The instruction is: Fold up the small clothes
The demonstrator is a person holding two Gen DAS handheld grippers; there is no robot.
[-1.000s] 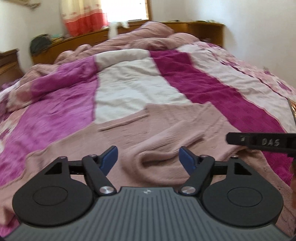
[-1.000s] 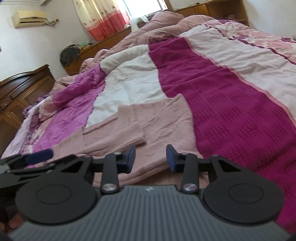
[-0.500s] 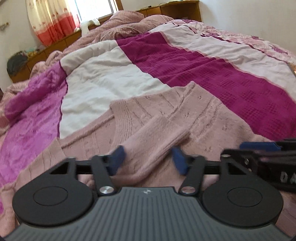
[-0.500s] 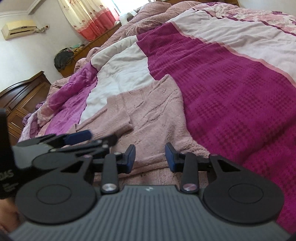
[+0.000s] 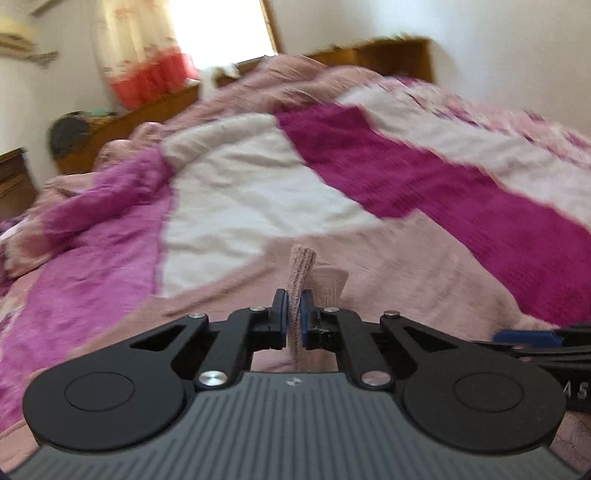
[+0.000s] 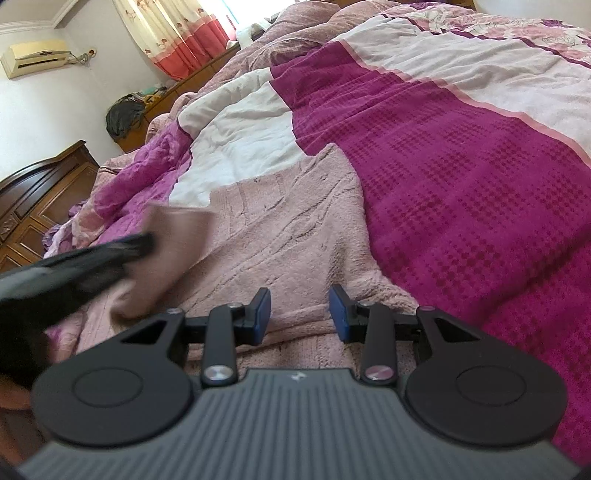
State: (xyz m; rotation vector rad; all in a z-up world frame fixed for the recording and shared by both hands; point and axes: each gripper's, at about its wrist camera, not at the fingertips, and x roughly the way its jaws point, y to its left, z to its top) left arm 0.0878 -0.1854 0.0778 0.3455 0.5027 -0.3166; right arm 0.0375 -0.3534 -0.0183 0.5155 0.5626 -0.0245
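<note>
A pale pink knit sweater (image 6: 288, 236) lies spread on the bed. My left gripper (image 5: 292, 314) is shut on the sweater's sleeve (image 5: 301, 269), whose ribbed cuff sticks up between the blue pads and is lifted off the sweater body (image 5: 406, 266). In the right wrist view the left gripper (image 6: 74, 266) appears blurred at the left with the sleeve (image 6: 173, 236) raised. My right gripper (image 6: 300, 312) is open and empty, low over the sweater's near part. Its blue pad (image 5: 524, 338) shows at the right of the left wrist view.
The bed is covered by a patchwork quilt (image 6: 461, 177) in magenta, white and purple. A dark wooden cabinet (image 6: 40, 206) stands left of the bed. A wooden headboard shelf (image 5: 369, 59), a curtain (image 6: 177, 33) and a black bag (image 6: 123, 114) are at the far end.
My left gripper has closed on the sleeve and lifted it up off the sweater. The right gripper stayed open and shifted slightly forward over the sweater.
</note>
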